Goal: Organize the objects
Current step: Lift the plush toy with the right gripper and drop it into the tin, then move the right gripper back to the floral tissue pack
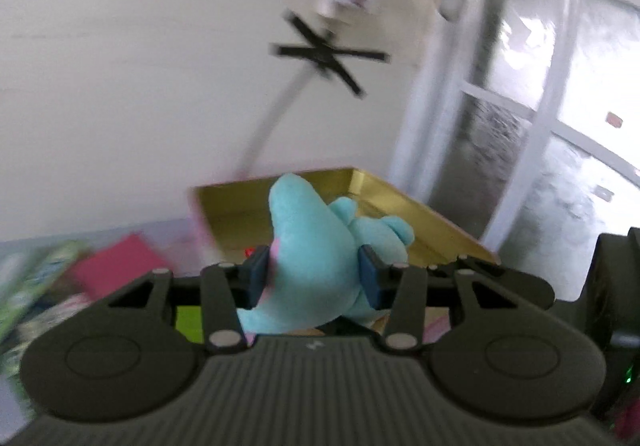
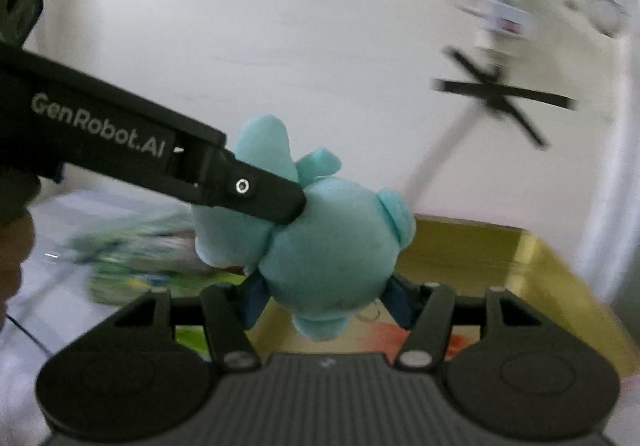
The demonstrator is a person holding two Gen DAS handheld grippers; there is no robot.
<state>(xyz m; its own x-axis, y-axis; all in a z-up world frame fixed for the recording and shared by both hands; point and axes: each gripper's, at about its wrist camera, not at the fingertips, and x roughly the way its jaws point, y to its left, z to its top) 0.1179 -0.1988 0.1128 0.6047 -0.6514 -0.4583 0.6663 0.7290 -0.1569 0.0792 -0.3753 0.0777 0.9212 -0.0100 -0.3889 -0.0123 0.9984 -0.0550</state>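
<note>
Both the left gripper and right gripper pinch a soft turquoise plush toy above a shallow gold metal tray; pale wall and white-framed window lie beyond.

Ahead of me a pale wall fills most of the view. A blurred stand with black crossed bars rises against it, a thin grey pole slanting down from the cross. To the right stands a white-framed glass door, bright with daylight. In my right-side view the same black cross sits upper right against the wall, too smeared to make out finer parts.
</note>
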